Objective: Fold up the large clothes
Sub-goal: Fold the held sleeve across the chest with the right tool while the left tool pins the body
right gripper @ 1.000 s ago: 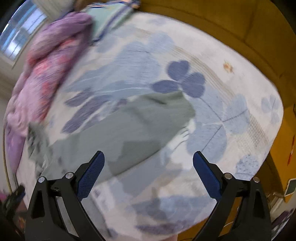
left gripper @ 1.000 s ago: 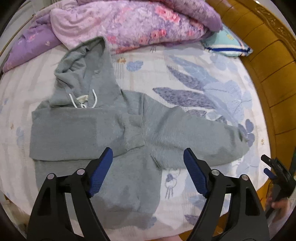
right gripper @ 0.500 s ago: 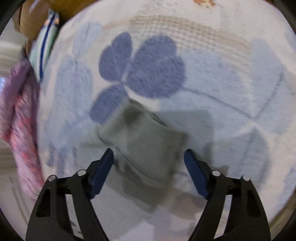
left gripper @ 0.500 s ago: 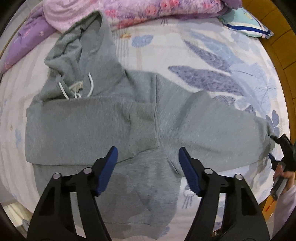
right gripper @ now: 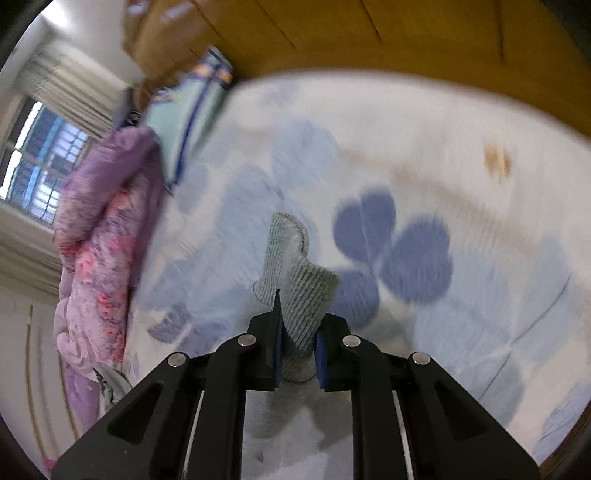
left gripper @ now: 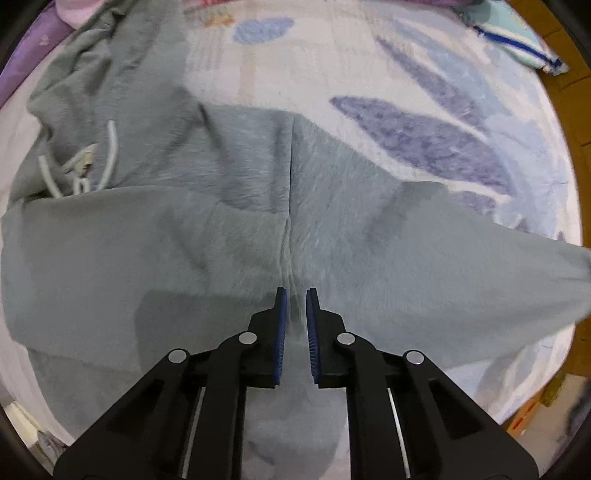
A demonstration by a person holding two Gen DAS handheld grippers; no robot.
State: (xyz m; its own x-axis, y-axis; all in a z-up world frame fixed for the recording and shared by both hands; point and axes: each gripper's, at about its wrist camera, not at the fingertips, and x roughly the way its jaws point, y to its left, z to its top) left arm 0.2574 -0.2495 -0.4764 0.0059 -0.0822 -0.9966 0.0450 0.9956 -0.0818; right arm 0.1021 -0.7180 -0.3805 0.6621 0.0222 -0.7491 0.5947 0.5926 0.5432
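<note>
A grey hoodie [left gripper: 184, 240] lies flat on the floral bed sheet [left gripper: 424, 110], hood [left gripper: 92, 66] and white drawstrings [left gripper: 110, 147] toward the upper left. One sleeve [left gripper: 461, 266] stretches out to the right. My left gripper [left gripper: 294, 292] points straight down at the seam where this sleeve meets the body. Its jaws are closing, and a ridge of grey fabric is pinched between the blue pads. In the right wrist view my right gripper [right gripper: 301, 306] is closing on the ribbed sleeve cuff [right gripper: 291, 266], which sticks up from between its pads above the sheet.
A purple and pink floral quilt [right gripper: 96, 258] is bunched along the bed's far side. Next to it lies a light green pillow [right gripper: 184, 110] with blue stripes. The wooden bed frame [right gripper: 369, 33] curves round the mattress edge. A window [right gripper: 40, 170] is at the left.
Both grippers went from wide open to nearly shut. The left dropped down onto the hoodie's armpit seam. The right swung to the sleeve end, closed on the cuff and lifted it.
</note>
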